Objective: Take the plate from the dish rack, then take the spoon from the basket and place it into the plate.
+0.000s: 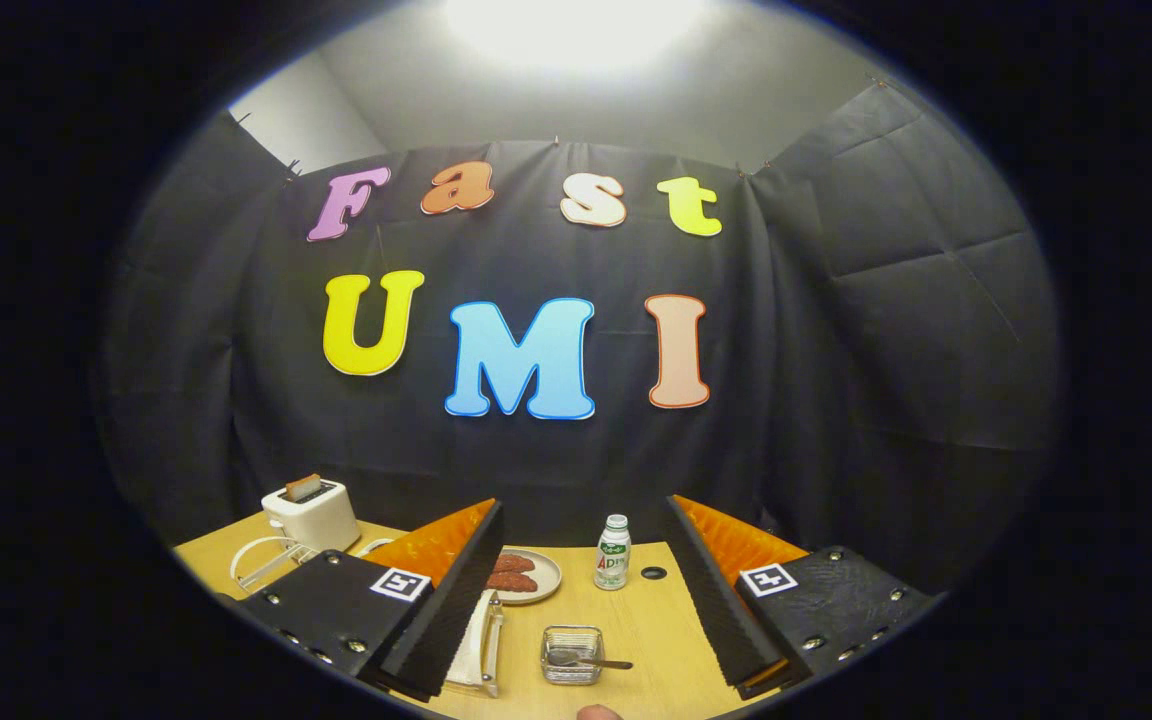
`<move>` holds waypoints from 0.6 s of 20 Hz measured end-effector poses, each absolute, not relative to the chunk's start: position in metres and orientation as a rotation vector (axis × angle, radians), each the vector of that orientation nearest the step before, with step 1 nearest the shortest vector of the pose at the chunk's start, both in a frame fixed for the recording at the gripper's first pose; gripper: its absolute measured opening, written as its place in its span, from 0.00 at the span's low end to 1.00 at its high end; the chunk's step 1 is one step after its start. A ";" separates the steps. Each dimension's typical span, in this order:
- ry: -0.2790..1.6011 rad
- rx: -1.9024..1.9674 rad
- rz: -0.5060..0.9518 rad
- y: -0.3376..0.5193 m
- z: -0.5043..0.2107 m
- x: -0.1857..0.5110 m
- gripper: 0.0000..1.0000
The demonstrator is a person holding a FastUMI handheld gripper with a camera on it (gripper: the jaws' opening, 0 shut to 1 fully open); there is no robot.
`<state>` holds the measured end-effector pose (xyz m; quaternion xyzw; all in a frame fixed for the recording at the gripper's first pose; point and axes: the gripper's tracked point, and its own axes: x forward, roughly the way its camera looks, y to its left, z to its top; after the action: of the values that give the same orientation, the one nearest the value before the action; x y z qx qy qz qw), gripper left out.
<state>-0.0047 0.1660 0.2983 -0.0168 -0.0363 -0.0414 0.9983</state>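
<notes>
My gripper (584,505) hangs above the wooden table (656,625), open, with nothing between its fingers. Below the gap stands a small clear basket (572,655) with a spoon (591,662) lying in it, handle pointing right. A dish rack (484,640) holding a white plate (466,640) on edge sits just left of the basket, mostly hidden behind the left finger (456,590).
A round plate with reddish sausages (524,576) lies further back, a small white bottle (613,552) to its right. A white toaster (312,514) with a slice in it and a white wire stand (258,562) are at the back left. A fingertip (598,712) shows at the near edge.
</notes>
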 end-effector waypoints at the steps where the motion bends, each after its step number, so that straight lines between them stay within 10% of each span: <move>1: -0.071 -0.038 -0.076 0.180 0.303 -0.002 0.97; 12: 0.301 -0.024 -0.006 0.287 0.238 0.051 0.92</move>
<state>0.0506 0.2872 0.2379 -0.0117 0.1500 -0.0032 0.9886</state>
